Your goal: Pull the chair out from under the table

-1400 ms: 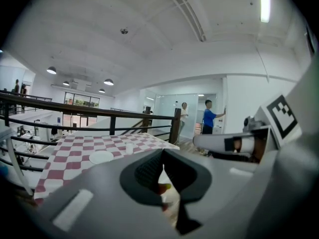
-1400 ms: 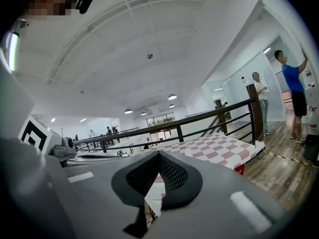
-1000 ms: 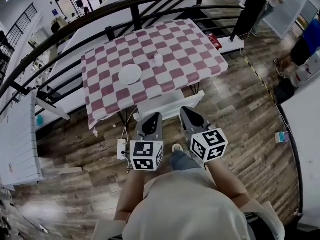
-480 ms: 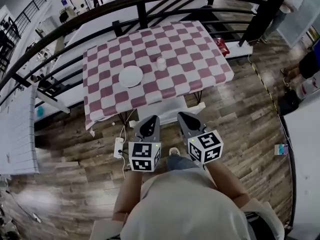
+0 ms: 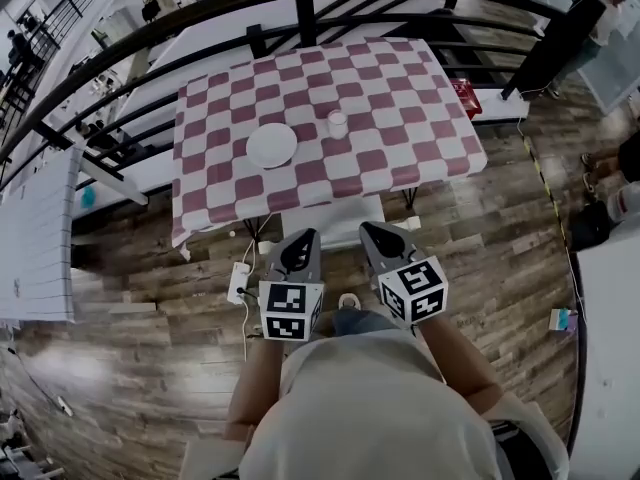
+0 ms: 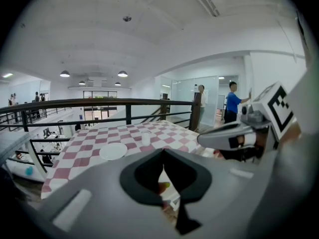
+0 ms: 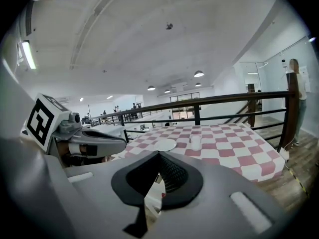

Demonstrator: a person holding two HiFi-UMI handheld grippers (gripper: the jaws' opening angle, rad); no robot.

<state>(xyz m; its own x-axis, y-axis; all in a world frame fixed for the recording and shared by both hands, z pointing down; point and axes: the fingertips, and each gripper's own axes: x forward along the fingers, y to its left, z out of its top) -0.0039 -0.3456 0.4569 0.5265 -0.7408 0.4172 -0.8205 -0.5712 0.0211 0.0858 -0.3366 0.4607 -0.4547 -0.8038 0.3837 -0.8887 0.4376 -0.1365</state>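
**Both grippers closed and empty at the tucked-in chair**

The white chair (image 5: pixel 338 213) sits pushed under the near edge of the table (image 5: pixel 430 128), with only a strip of it showing past the hanging red-and-white checked cloth (image 5: pixel 215 118). The left gripper (image 5: pixel 304 236) and the right gripper (image 5: pixel 369 230) are held side by side in front of the person, both pointing at that strip. In the head view their tips overlap the chair's near edge, though it seems impossible to say from above whether either one touches it.

Each gripper's own view shows its jaws pressed together with nothing between them: the left gripper (image 6: pixel 163 151) and the right gripper (image 7: pixel 158 154) both look over the tabletop.

On the cloth a white plate (image 5: pixel 272 145) lies left of centre, with a small pale cup (image 5: pixel 338 124) near it to the right, the two apart. A black railing (image 5: pixel 300 13) runs behind the table. On the wooden floor (image 5: pixel 150 368) a white power strip (image 5: pixel 238 283) lies just left of the left gripper.
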